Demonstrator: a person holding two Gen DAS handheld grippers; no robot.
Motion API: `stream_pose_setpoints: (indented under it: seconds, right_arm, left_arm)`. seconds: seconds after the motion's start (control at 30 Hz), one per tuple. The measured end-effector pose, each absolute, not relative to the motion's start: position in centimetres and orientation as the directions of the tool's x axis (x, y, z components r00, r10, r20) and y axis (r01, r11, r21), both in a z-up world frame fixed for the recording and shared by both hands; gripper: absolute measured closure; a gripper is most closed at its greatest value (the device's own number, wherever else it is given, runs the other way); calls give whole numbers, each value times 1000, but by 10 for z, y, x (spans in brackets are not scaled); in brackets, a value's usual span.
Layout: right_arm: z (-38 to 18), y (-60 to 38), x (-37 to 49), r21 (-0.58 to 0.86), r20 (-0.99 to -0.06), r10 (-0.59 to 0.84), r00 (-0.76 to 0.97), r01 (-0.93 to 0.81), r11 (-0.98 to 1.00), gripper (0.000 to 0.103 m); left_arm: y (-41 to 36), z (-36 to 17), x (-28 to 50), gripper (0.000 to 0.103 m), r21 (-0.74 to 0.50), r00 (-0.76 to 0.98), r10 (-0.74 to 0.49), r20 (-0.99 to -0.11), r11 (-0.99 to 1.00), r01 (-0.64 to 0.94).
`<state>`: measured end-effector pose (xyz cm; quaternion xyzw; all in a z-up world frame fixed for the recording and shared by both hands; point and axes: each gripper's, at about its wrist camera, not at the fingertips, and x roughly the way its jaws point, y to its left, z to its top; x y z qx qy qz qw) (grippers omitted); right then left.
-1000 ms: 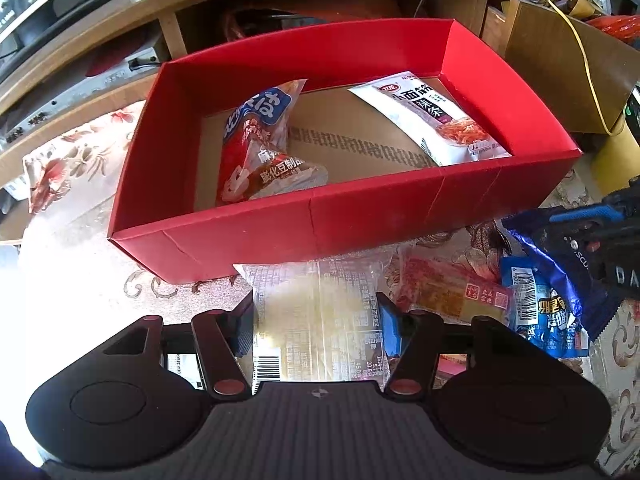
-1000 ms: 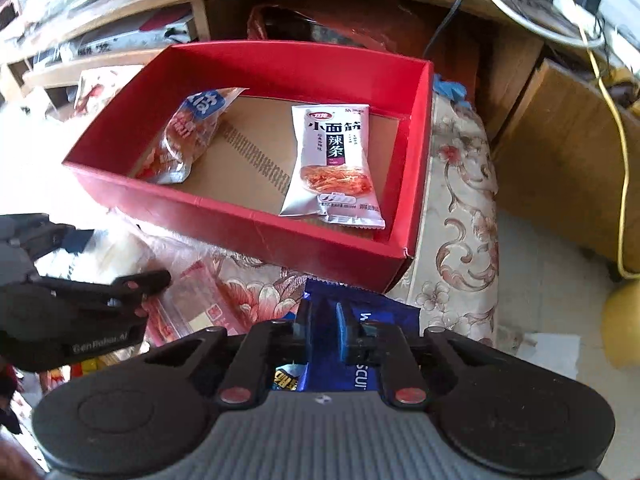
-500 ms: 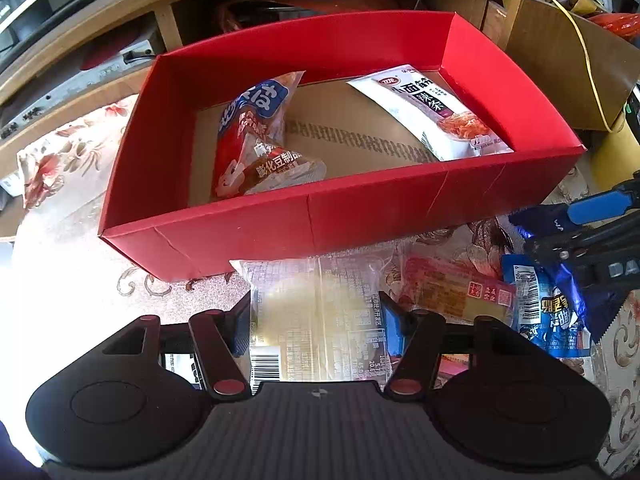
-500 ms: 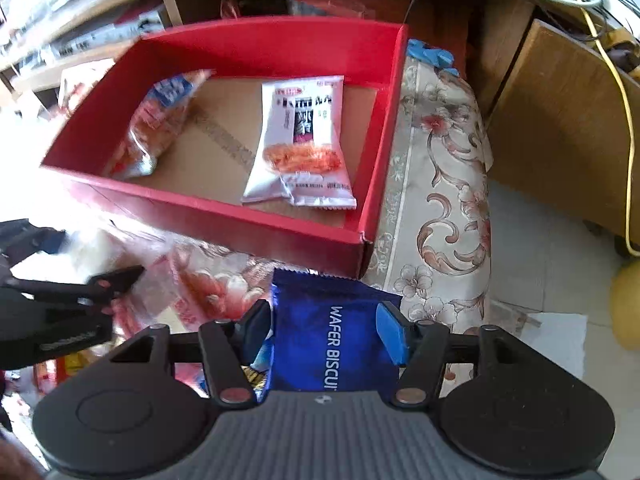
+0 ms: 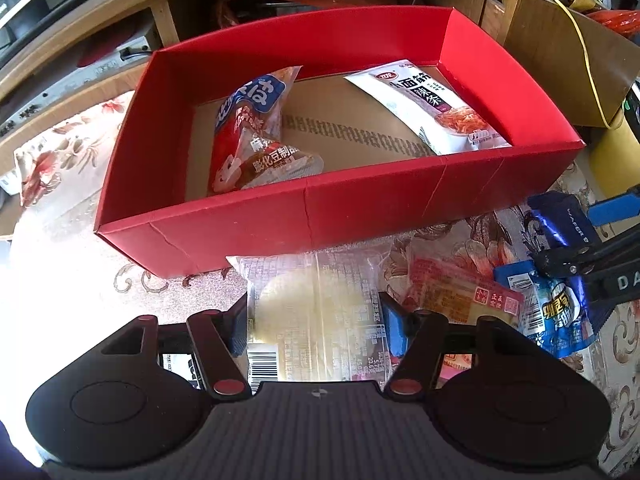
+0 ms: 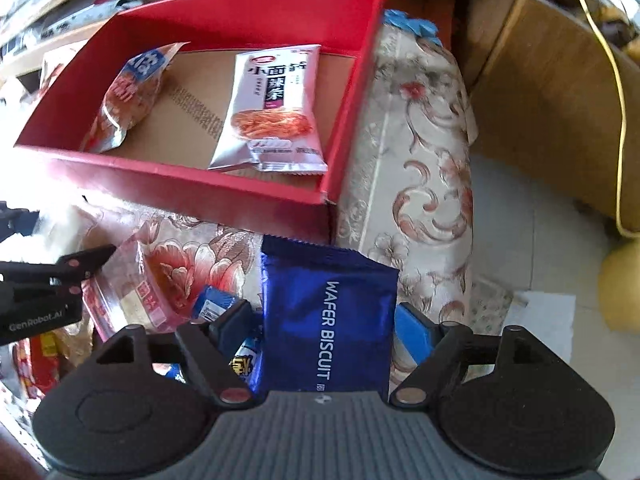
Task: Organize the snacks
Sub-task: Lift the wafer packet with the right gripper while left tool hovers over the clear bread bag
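A red box (image 5: 360,208) (image 6: 208,196) holds a red-and-blue snack bag (image 5: 256,132) (image 6: 128,100) and a white noodle-snack packet (image 5: 432,108) (image 6: 272,112). My left gripper (image 5: 316,320) is open, its fingers either side of a clear packet with a pale round cake (image 5: 316,312), lying in front of the box. My right gripper (image 6: 328,328) is open around a dark blue wafer biscuit packet (image 6: 328,312) (image 5: 560,220), which lies between its fingers in front of the box's right corner.
A red-and-clear packet (image 5: 460,300) (image 6: 132,296) and a light blue packet (image 5: 552,312) (image 6: 212,304) lie on the floral cloth (image 6: 416,160) between the grippers. A wooden shelf unit (image 5: 160,12) stands behind the box. A brown cabinet (image 6: 552,120) and floor are at the right.
My right gripper opened from shut to wide around the wafer biscuit packet. My left gripper stayed open over the cake packet, with the view shifting slightly.
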<state>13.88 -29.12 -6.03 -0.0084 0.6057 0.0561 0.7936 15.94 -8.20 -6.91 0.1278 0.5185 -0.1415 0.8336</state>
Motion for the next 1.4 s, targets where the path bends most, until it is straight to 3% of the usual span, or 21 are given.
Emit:
stream_pose_setpoints:
  seconds: [0.23,0.37,0.47,1.4]
  right_arm:
    - [-64,-301,131,118,-952,124,279,-36,992,33]
    - [-62,-288,128,76,-947,94,306,-71,995,47]
    - [-59,-285,125,66,-944,86,318,-74,995,50]
    - [-5,-247,106,58,-873,123,471,-150,987,50]
  left_arm:
    - [-83,-69,158,34,63,420,-107,-901,927,371]
    - [-84,-69,157,33,70,422,-103,-901,925,374]
    - [-82,-68,156,37,65,422,-107,-900,926,372]
    - [-80,-31,147,38,31,476,-160,-865,929,368]
